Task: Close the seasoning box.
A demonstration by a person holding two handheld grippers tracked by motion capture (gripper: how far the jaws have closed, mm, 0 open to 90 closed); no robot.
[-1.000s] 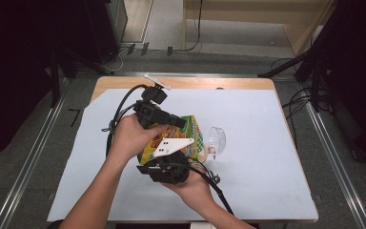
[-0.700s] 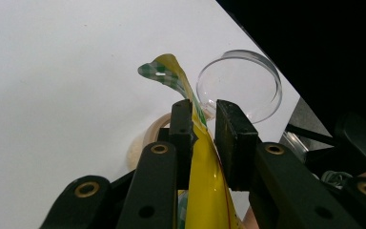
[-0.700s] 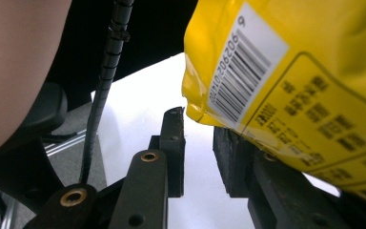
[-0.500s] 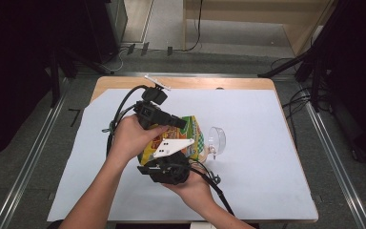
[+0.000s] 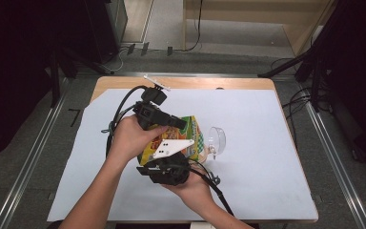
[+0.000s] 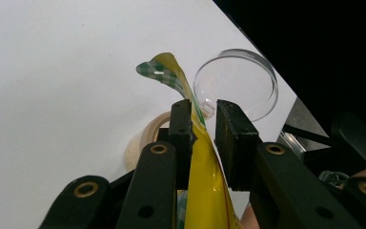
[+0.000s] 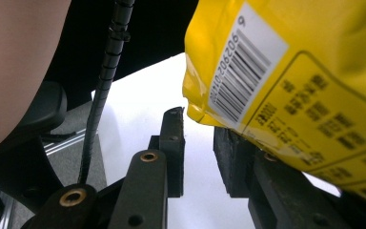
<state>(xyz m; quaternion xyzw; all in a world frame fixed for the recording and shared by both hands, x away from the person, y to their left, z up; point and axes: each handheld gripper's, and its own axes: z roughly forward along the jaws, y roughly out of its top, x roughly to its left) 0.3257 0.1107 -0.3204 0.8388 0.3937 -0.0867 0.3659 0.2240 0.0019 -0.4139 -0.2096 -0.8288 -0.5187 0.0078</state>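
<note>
The desk [image 5: 267, 157] carries a smooth white sheet that leaves a strip of wood bare along the far edge; wide open surface lies to the right of both tongs and toward the near edge, with less room on the left, where the sheet's corner is cut at a slant.

The yellow snack bag [image 5: 190, 138], glossy crinkled foil with a green-checked end, sits between the two tongs near the desk's middle. In the right gripper view its back panel [image 7: 286, 81] shows a white barcode label and small black print.

The left tongs [image 6: 203, 125] are clamped on the bag's thin upper edge, the foil pinched flat between the black jaws and curling beyond them. The right tongs [image 7: 199, 143] stand apart, the bag's lower corner resting over one jaw but not squeezed.

Just past the left tongs lies a clear round plastic lid [image 6: 236, 83], on its side beside the bag. A pale tape roll [image 6: 145, 138] lies below the jaws.
</note>
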